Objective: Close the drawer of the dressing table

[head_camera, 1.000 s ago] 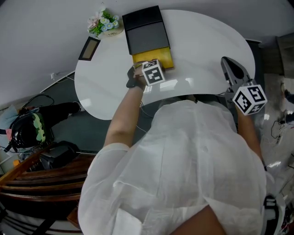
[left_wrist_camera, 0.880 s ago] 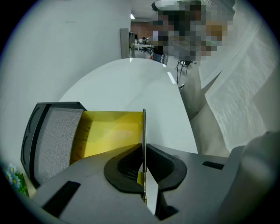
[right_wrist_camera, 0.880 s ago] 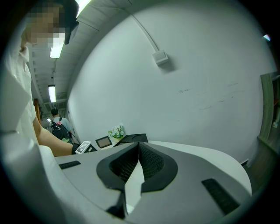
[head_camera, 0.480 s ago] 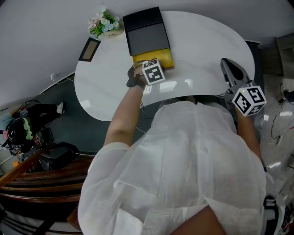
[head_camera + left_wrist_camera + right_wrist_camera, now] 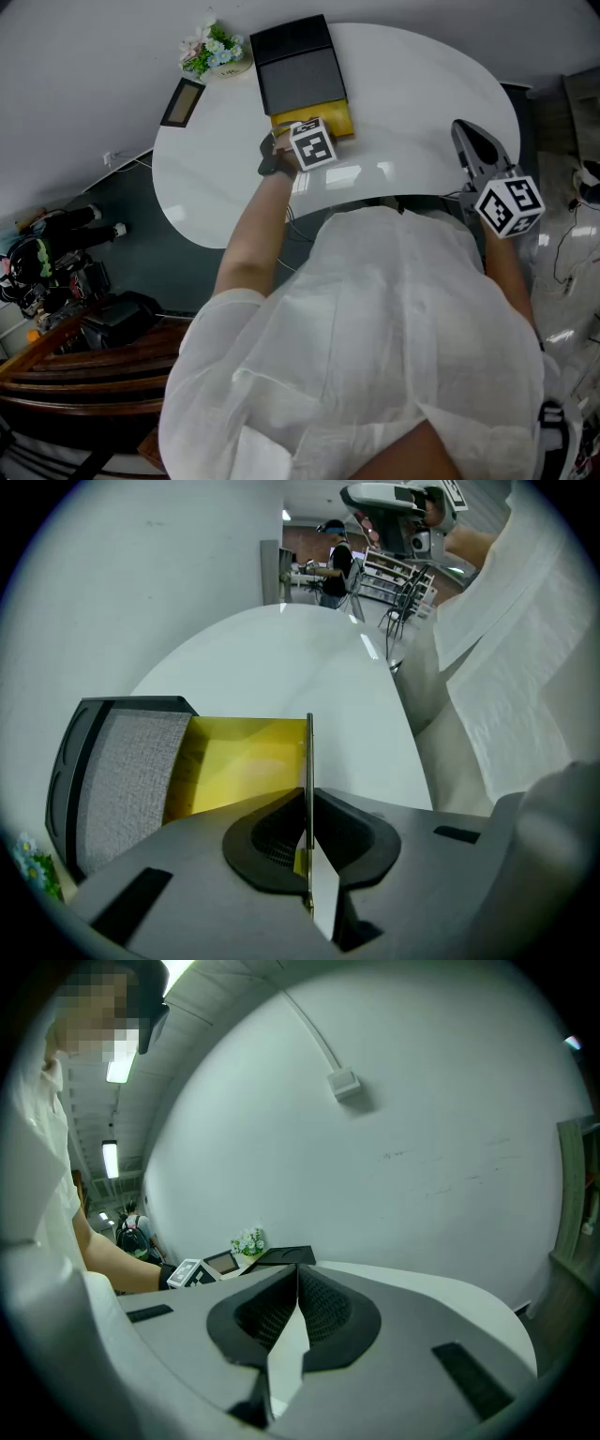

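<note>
1. Grey jaws of the left gripper [image 5: 307, 841] are pressed together on the thin front wall of the yellow drawer [image 5: 239, 761].
2. Drawer sticks out at the near side of the black box [image 5: 298, 61], as far as one second ago; the closing push has not begun, I think.
3. Right gripper [image 5: 292, 1312], closed on nothing, hovers at the right edge of the white table [image 5: 422, 84].

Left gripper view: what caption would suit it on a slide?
Left gripper pinching the thin front panel of a yellow drawer, open from a dark box on a white table.
</note>
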{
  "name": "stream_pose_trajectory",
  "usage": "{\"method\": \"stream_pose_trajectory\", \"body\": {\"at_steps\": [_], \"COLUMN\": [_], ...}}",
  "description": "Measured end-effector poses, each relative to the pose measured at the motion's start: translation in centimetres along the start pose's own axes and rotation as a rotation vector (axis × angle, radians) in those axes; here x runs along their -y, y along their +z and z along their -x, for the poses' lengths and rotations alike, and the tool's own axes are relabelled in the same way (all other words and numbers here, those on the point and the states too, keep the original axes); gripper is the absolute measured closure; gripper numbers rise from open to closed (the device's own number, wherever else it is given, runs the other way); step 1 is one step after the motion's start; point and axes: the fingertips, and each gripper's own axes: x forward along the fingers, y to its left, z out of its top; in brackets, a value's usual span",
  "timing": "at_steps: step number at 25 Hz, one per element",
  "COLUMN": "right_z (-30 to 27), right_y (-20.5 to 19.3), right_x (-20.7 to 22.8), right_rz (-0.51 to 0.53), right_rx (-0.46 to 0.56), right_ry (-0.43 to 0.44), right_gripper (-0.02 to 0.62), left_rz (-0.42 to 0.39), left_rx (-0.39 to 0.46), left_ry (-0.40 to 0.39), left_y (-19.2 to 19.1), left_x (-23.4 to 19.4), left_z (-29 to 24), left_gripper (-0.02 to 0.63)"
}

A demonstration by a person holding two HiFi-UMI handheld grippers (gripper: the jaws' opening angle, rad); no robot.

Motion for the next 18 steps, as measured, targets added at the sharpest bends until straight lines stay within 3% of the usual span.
{"method": "stream_pose_trajectory", "body": {"at_steps": [18], "right_z": [0.62], "right_y": [0.07], "right_x": [-0.12], "right_rz": [0.0], "right_rx": [-0.002], "right_ry": [-0.002], "right_gripper": [0.584], "left_rz": [-0.006], "left_rx": [-0.006], "left_ry": [0.017], "left_y": [0.27], "left_x": [-0.87], "left_z": [0.37], "left_gripper": [0.575]}}
